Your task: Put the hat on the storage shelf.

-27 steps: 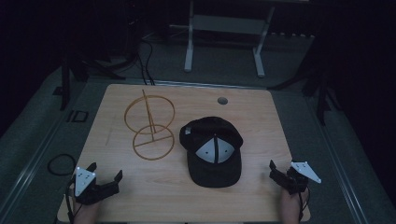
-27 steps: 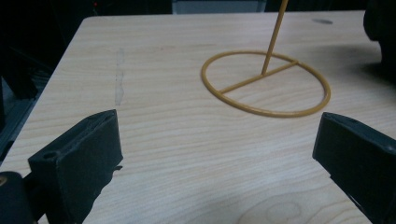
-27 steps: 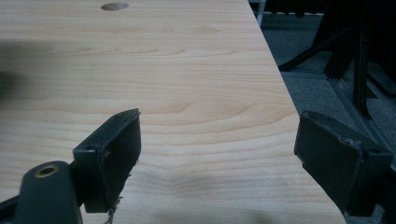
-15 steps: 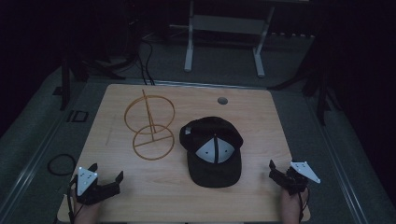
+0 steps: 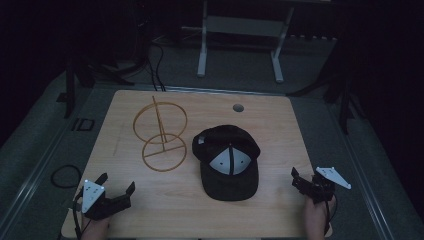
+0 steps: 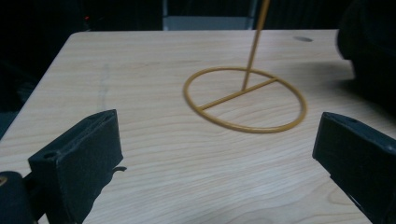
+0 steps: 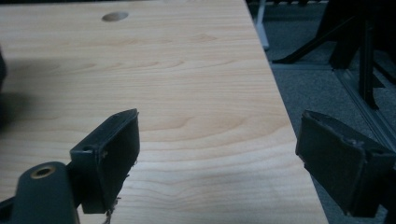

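Both claws gape wide and empty: left claw (image 5: pixel 118 188) near the yellow wire ring stand (image 5: pixel 161 136), right claw (image 5: pixel 302 180) beside the black baseball cap (image 5: pixel 227 161), on the pale wooden counter (image 5: pixel 280 130)

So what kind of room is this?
Probably a workshop or test lab, kept dim. A bare wooden table stands on grey carpet, cables trail over the floor behind it, and a metal stand sits at the back.
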{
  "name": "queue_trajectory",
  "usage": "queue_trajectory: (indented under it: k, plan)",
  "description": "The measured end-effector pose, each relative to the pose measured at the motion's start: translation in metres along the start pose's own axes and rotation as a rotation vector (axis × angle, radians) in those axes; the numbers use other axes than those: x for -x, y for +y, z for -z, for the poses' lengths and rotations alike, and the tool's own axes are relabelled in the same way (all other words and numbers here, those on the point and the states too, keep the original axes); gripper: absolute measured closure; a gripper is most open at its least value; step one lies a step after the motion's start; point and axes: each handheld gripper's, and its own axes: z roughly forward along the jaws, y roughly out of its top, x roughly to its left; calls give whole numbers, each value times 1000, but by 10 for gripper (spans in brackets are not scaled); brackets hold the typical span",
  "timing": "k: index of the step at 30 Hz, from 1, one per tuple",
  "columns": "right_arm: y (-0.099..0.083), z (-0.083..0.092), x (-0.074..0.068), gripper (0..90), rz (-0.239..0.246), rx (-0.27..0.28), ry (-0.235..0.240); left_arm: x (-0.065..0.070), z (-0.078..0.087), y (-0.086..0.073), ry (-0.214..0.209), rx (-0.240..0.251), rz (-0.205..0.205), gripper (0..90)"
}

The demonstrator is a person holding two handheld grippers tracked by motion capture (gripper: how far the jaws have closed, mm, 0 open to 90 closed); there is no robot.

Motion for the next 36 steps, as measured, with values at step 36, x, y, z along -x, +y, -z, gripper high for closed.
queue_trajectory:
  k: [36]
  plan:
    - [126,25,-111,132,333,55,396,22,3,8,-133,-143,-47,18]
